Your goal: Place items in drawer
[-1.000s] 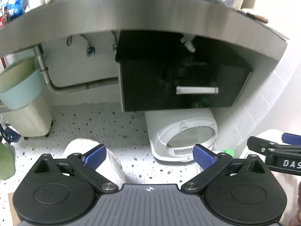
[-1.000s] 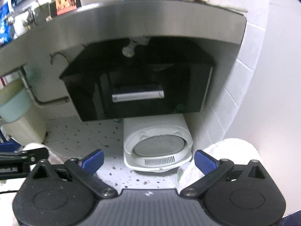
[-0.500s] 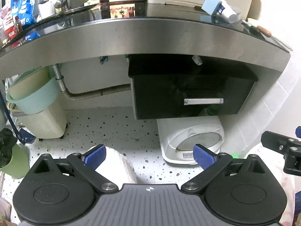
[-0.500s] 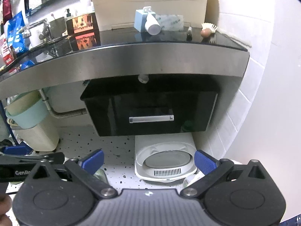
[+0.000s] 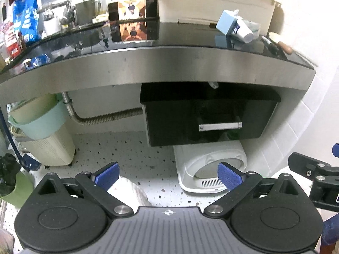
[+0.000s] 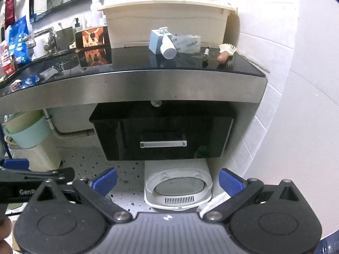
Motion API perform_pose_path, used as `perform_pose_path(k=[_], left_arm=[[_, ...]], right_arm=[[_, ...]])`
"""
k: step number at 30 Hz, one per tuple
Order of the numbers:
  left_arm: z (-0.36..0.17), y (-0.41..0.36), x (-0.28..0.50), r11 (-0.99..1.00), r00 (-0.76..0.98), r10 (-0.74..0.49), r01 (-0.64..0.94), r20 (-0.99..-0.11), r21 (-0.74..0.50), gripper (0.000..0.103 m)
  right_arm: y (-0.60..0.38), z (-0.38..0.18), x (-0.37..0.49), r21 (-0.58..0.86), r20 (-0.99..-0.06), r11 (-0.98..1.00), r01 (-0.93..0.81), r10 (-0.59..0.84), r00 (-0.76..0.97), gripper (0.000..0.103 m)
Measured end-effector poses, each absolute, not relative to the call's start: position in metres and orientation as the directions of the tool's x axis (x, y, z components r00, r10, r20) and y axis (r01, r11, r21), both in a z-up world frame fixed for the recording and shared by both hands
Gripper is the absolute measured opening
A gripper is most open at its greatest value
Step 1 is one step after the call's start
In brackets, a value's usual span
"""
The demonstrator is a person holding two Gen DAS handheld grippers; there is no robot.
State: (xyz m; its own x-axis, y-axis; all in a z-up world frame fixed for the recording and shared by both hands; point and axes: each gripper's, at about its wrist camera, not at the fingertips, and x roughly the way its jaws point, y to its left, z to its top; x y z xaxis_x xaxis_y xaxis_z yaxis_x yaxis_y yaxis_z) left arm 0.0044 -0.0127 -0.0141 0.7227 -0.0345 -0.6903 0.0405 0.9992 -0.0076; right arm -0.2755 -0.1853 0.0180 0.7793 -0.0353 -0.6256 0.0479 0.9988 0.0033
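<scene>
Black drawer (image 6: 163, 135) shut, hung under steel-edged counter (image 6: 135, 84); handle (image 6: 163, 144) long axis horizontal, facing cameras. On counter top: blue box with white bottle (image 6: 164, 43) lying tilted, cap end toward viewer-right; pen (image 6: 206, 53) long axis front-to-back; brush (image 6: 226, 51) beside it. Left gripper (image 5: 168, 174) spread wide, empty. Right gripper (image 6: 167, 180) spread wide, empty.
</scene>
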Motion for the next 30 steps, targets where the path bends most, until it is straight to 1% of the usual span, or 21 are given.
perform_pose_path(k=[7, 19, 30], left_arm=[[-0.002, -0.017, 0.001, 0.999, 0.753, -0.037, 0.049, -0.657, 0.001, 0.1], [0.016, -0.025, -0.005, 0.999, 0.805, -0.021, 0.045, -0.592, 0.026, 0.101], [0.024, -0.021, -0.002, 0.999, 0.82, -0.002, 0.02, -0.572, 0.026, 0.101]], right_arm=[[-0.185, 0.028, -0.279, 0.029, -0.595, 0.999, 0.032, -0.008, 0.804, 0.103], [-0.187, 0.041, -0.283, 0.036, -0.56, 0.999, 0.034, -0.008, 0.829, 0.103], [-0.187, 0.044, -0.282, 0.049, -0.548, 0.998, 0.035, -0.003, 0.836, 0.103]])
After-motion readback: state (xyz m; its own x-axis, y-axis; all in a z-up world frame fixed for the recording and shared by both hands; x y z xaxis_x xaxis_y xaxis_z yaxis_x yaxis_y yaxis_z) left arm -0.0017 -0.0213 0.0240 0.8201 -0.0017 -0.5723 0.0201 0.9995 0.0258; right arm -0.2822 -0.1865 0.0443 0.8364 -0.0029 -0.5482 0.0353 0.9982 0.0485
